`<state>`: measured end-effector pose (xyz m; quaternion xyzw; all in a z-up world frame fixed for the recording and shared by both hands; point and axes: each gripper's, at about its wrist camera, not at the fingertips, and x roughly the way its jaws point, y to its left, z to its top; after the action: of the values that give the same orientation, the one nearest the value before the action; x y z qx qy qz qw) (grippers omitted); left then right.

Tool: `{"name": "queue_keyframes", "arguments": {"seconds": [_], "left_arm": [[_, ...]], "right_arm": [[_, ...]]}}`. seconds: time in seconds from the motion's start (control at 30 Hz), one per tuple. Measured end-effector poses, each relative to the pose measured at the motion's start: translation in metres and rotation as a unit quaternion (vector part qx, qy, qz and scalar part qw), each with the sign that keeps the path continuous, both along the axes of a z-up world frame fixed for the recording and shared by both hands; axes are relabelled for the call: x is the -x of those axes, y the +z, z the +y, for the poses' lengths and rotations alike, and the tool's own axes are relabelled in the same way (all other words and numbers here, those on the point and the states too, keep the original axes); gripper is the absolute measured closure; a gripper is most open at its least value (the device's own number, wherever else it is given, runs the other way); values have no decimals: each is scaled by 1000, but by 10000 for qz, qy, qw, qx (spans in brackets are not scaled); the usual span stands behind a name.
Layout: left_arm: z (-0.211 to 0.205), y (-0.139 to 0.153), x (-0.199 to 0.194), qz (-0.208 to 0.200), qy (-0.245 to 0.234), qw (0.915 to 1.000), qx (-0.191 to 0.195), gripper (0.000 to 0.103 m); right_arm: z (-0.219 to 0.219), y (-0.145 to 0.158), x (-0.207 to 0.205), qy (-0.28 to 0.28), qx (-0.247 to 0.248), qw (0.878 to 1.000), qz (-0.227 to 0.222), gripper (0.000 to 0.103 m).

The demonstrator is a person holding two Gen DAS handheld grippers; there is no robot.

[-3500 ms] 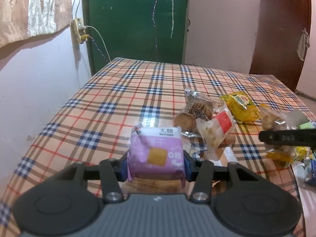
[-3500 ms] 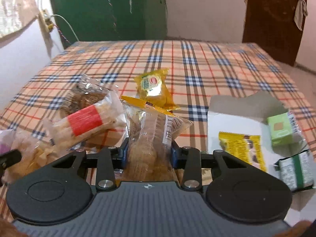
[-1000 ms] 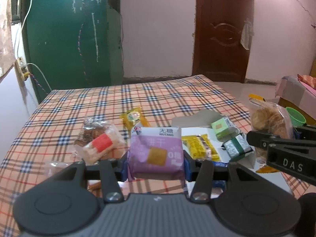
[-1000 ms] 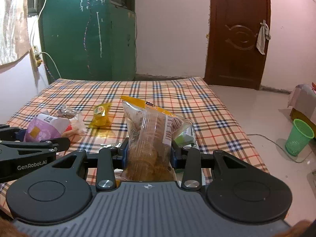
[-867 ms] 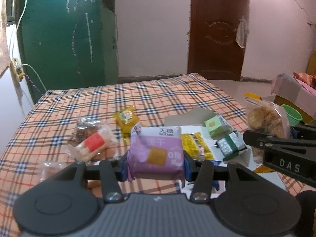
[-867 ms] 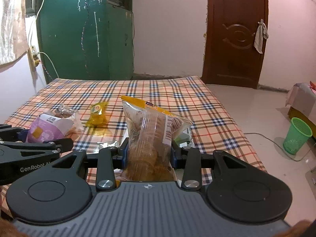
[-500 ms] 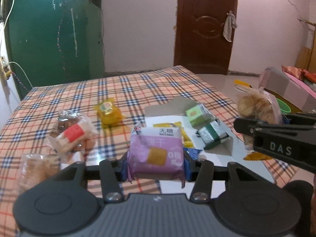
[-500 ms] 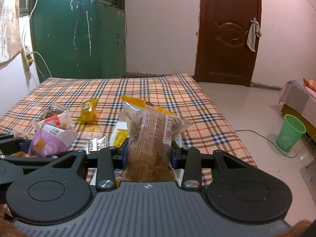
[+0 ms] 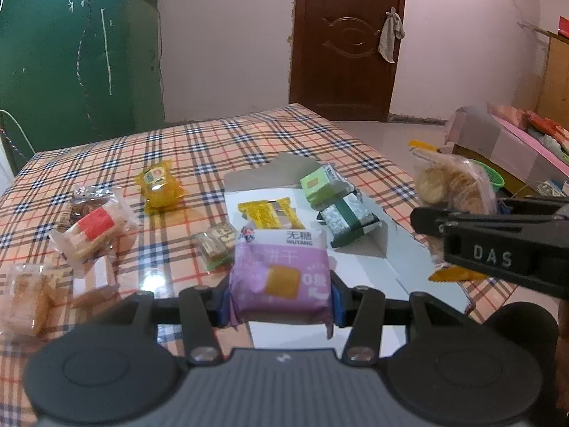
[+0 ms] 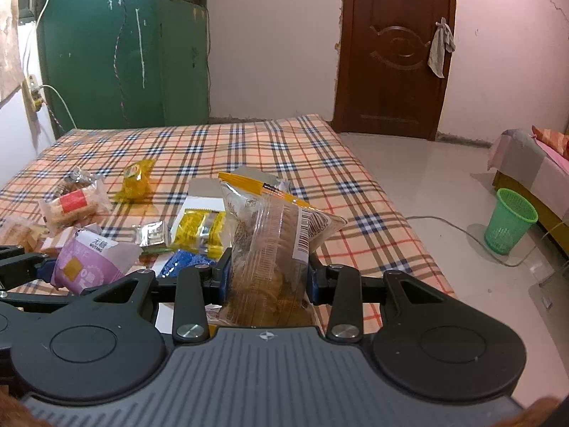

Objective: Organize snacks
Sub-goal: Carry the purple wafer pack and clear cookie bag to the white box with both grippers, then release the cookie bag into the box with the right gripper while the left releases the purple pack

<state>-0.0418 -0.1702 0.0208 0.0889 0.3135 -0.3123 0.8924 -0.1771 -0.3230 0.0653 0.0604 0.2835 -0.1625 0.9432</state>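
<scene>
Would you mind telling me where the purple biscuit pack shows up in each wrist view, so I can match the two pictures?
Left wrist view: the purple pack sits low in the centre, clamped in the left claw.
Right wrist view: the same pack is at the lower left, beside the clear cookie bag that the right claw grips.
Shared landmark: the yellow packet on the plaid cloth.

Brown door (image 10: pixel 393 74), green cabinet (image 10: pixel 117 49), pale walls.
</scene>
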Motion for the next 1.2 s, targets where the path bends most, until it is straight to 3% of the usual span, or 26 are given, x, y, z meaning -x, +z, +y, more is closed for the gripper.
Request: {"name": "queue_keyframes", "arguments": {"seconds": [0.57,0.87,0.93,1.0,1.2], "left_arm": [[-13,-12,-1,98,-227,9997,-63,54],[-17,-18,-3,302,-581,9978,95,51],[-17,-19,-3,355,-638,9972,179,46],[-16,-17,-3,338,-644,9971,210,30],[-9,-13,-3,239,-523,9982,178,28]], "right_arm": [[1,-14,-13,128,-146,9996,228,57],[0,-19,-19,133,-130,9993,330,56],[-1,-19,-18,114,-138,9993,333,52],[0,-18,-17,108,-118,9994,304,39],[5,-12,-16,75,83,9997,198,23]]}}
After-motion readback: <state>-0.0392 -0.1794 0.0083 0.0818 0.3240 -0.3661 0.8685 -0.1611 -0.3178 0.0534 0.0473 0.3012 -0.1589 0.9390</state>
